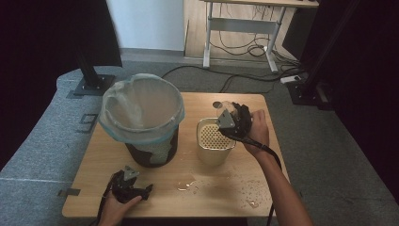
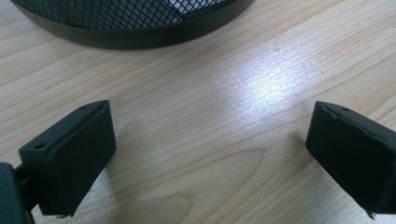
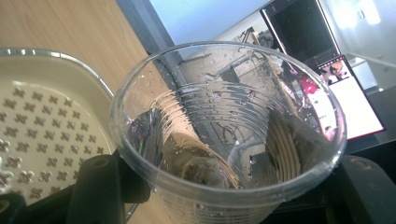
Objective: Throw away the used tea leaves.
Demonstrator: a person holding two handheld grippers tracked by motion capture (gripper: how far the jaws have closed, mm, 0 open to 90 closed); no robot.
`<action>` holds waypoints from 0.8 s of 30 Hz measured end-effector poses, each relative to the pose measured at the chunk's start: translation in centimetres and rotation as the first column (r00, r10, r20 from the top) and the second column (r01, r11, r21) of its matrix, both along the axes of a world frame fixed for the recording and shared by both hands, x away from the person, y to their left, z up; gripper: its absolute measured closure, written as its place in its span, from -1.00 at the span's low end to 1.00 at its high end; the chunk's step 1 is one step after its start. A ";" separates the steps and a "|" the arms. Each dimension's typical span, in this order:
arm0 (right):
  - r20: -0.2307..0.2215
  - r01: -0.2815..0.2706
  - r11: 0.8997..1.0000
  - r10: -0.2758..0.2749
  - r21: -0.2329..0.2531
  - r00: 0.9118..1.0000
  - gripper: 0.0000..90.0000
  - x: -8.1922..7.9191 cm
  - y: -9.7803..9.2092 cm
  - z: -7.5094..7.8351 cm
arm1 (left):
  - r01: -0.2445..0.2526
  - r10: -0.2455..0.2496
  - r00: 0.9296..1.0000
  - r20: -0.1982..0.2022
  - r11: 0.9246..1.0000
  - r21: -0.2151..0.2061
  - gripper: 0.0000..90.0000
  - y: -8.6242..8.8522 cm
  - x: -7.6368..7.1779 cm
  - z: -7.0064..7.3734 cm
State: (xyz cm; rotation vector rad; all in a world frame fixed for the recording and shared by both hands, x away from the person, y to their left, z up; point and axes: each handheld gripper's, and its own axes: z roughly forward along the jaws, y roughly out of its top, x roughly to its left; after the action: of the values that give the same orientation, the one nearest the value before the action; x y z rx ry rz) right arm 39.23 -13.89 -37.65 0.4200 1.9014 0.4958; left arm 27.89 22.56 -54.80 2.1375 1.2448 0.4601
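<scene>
My right gripper is shut on a clear plastic cup, held tilted over the far edge of a cream container with a perforated insert. The cup is wet inside, with droplets on its wall. My left gripper rests low at the table's front left, jaws wide open with nothing between them, just in front of a black mesh bin lined with a clear plastic bag.
Small puddles of water lie on the wooden table in front of the container and towards the front right. Black stand bases sit on the grey floor behind the table, with cables and a desk frame beyond.
</scene>
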 end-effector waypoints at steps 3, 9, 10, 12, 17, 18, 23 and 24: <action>0.017 0.010 0.997 -0.008 -0.071 1.000 -0.18 0.2 0.3 -0.4 | 0.000 0.000 1.000 0.000 1.000 0.000 -0.98 0.0 0.0 0.0; 0.049 0.023 0.982 -0.014 -0.188 0.999 -0.18 0.6 0.7 -1.2 | 0.000 0.000 1.000 -0.001 1.000 0.000 -0.98 0.0 0.0 0.0; 0.057 0.020 0.976 -0.008 -0.217 0.998 -0.18 0.7 0.8 -1.3 | 0.000 0.000 1.000 -0.001 1.000 0.000 -0.98 0.0 0.0 0.0; 0.077 0.022 0.961 0.000 -0.275 0.997 -0.18 0.7 1.0 -1.6 | 0.000 0.000 1.000 -0.001 1.000 0.000 -0.98 0.0 0.0 0.0; 0.112 0.019 0.917 0.029 -0.399 0.993 -0.18 0.6 1.6 -2.1 | 0.000 0.000 1.000 -0.001 1.000 0.000 -0.98 0.0 0.0 0.0; 0.117 0.020 0.909 0.032 -0.417 0.993 -0.18 0.6 1.7 -2.2 | 0.000 0.000 1.000 -0.001 1.000 0.000 -0.98 0.0 0.0 0.0; 0.143 0.023 0.859 0.059 -0.511 0.988 -0.18 0.6 2.1 -2.7 | 0.001 -0.001 1.000 -0.001 1.000 -0.001 -0.98 0.0 0.0 0.0; 0.149 0.027 0.845 0.062 -0.535 0.987 -0.18 0.6 2.2 -2.8 | 0.001 -0.001 1.000 -0.001 1.000 -0.001 -0.98 0.0 0.0 0.0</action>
State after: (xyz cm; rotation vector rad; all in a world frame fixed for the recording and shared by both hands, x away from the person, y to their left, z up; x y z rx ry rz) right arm 39.79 -11.73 -40.50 -0.0108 1.7919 -0.0094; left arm 27.89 22.56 -54.79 2.1377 1.2443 0.4586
